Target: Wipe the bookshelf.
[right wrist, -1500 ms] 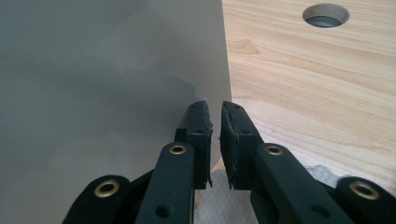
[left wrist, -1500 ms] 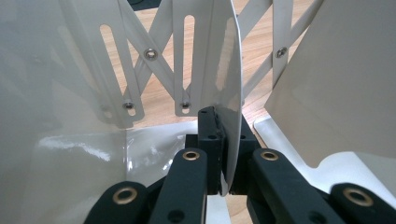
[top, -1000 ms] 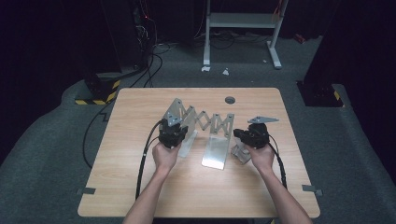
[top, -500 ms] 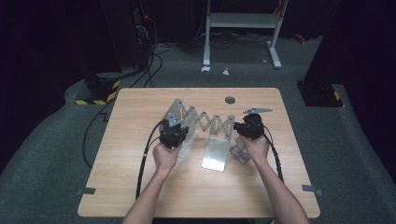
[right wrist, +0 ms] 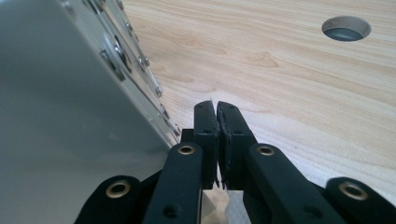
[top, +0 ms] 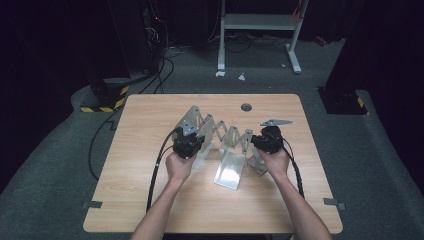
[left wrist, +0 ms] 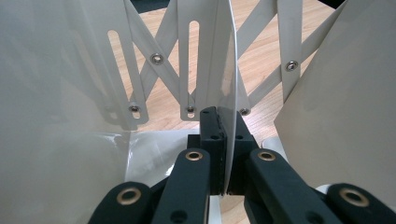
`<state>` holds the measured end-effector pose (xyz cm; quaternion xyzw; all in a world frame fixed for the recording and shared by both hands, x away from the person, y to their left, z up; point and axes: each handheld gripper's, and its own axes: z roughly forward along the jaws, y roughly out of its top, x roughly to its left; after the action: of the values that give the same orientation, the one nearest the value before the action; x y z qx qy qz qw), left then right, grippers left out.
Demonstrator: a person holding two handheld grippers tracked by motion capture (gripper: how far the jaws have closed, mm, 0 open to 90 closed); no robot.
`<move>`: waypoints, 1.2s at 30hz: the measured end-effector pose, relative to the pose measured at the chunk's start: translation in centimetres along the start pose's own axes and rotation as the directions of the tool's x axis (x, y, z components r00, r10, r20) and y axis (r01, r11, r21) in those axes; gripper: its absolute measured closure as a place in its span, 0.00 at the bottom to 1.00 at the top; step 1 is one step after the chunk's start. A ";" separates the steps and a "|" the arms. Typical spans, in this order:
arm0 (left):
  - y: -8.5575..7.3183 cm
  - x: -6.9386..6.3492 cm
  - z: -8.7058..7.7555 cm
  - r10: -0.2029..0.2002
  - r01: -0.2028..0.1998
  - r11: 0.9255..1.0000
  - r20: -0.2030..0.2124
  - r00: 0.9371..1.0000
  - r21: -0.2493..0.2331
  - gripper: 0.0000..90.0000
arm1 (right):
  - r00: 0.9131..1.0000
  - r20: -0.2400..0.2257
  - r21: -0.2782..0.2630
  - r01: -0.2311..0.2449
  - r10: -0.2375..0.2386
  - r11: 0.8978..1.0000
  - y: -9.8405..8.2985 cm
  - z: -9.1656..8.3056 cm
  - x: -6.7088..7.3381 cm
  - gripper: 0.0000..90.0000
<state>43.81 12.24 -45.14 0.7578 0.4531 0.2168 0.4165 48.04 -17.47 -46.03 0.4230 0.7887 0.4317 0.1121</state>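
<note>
Rack (top: 220,135) plate pinched between left fingers (left wrist: 212,135) (edge-on).

The folding rack (top: 220,135) is showing pale silver-grey, its crossed slats (left wrist: 187,70) making a lattice pattern with shiny rivets. Both the left gripper (top: 188,142) and right gripper (top: 267,140) are showing matt black, brass-ringed at the pivots. The table (top: 150,190) is showing light wood grain, with a dark grey hole (top: 246,107) toward 12 o'clock.

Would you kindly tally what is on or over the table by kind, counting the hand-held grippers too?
Expanding metal rack: 1
Hand-held grippers, left gripper and right gripper: 2
Round hole in the table: 1
Total: 4
</note>
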 end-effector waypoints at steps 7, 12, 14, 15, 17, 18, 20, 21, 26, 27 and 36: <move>0.1 -0.1 0.1 0.016 -0.016 1.000 0.009 1.000 0.003 0.99 | 1.000 -0.004 -0.004 0.000 0.000 1.000 -0.6 -0.5 0.1 0.97; 0.4 -0.2 0.4 0.029 -0.029 1.000 0.024 0.999 0.007 0.99 | 1.000 -0.007 -0.011 -0.001 0.001 1.000 -1.1 -1.0 0.2 0.97; 0.5 -0.3 0.5 0.033 -0.034 0.999 0.032 0.999 0.009 0.99 | 1.000 -0.011 -0.015 -0.002 0.002 1.000 -1.3 -1.2 0.2 0.96; 0.5 -0.3 0.5 0.037 -0.038 0.999 0.035 0.999 0.010 0.99 | 1.000 -0.012 -0.017 -0.003 0.003 1.000 -1.4 -1.3 0.3 0.97; 0.6 -0.3 0.5 0.046 -0.046 0.999 0.043 0.998 0.012 0.99 | 1.000 -0.018 -0.019 -0.004 0.004 1.000 -1.7 -1.5 0.5 0.96; 0.6 -0.4 0.5 0.050 -0.051 0.999 0.045 0.998 0.013 0.99 | 1.000 -0.017 -0.017 -0.001 0.001 1.000 -1.8 -1.6 0.6 0.96; 0.6 -0.4 0.5 0.049 -0.050 0.999 0.051 0.997 0.013 0.99 | 1.000 -0.021 -0.021 0.006 -0.006 1.000 -2.1 -1.8 0.8 0.96; 0.7 -0.4 0.6 0.058 -0.059 0.998 0.058 0.997 0.015 0.99 | 1.000 -0.023 -0.022 0.007 -0.007 1.000 -2.1 -1.9 0.9 0.96; 0.7 -0.5 0.6 0.069 -0.070 0.997 0.066 0.995 0.018 0.98 | 1.000 -0.028 -0.023 0.012 -0.012 1.000 -2.6 -2.1 1.1 0.95; 0.7 -0.5 0.5 0.069 -0.071 0.997 0.067 0.995 0.019 0.98 | 1.000 -0.026 -0.021 0.014 -0.014 1.000 -2.7 -2.1 1.1 0.95; -0.7 0.3 -0.2 0.031 -0.033 0.999 0.059 0.998 0.035 0.91 | 1.000 -0.023 -0.011 0.009 -0.009 1.000 -2.8 -1.7 0.8 0.94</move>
<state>43.41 12.73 -45.65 0.7782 0.4324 0.1930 0.4125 45.01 -18.58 -47.08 0.4138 0.7895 0.4404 0.1072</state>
